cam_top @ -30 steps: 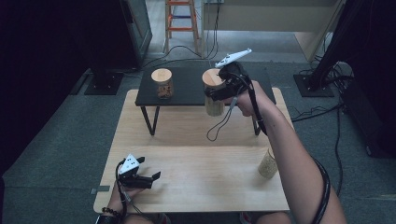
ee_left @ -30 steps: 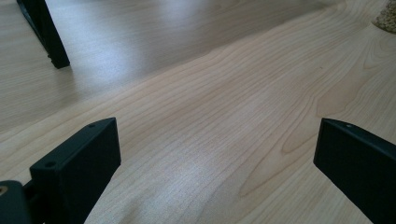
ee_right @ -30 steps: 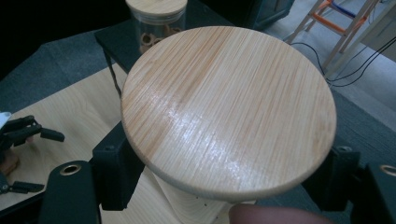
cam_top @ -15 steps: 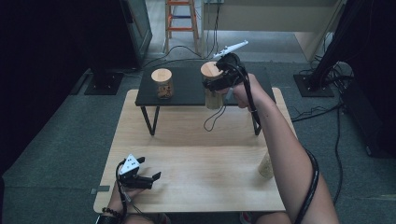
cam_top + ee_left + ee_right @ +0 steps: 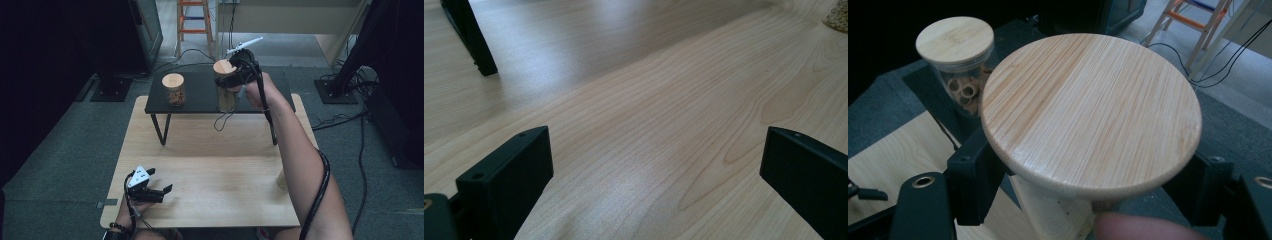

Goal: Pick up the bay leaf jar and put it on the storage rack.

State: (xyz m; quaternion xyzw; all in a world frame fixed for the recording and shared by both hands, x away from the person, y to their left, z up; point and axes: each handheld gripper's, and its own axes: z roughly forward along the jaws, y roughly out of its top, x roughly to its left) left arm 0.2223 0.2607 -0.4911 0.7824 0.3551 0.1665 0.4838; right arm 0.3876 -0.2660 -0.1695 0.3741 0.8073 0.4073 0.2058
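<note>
A tall jar (image 5: pixel 226 90) is gripped by the right gripper (image 5: pixel 235 80) over the black shelf (image 5: pixel 200 95). It must be set down gently beside the other jar (image 5: pixel 174 89). The left gripper (image 5: pixel 152 187) is held open.

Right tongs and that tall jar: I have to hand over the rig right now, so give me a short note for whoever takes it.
Right tongs: shut on the tall jar just under its wooden lid, held at the black shelf.
Left tongs: open, holding nothing, low over the near left of the wooden table.
Short jar with a wooden lid stands on the shelf's left part.
A third jar stands at the table's right edge, partly hidden by the forearm.
Done: short jar placed.
Left: likely set the tall jar down, release, then fetch the third jar.
</note>
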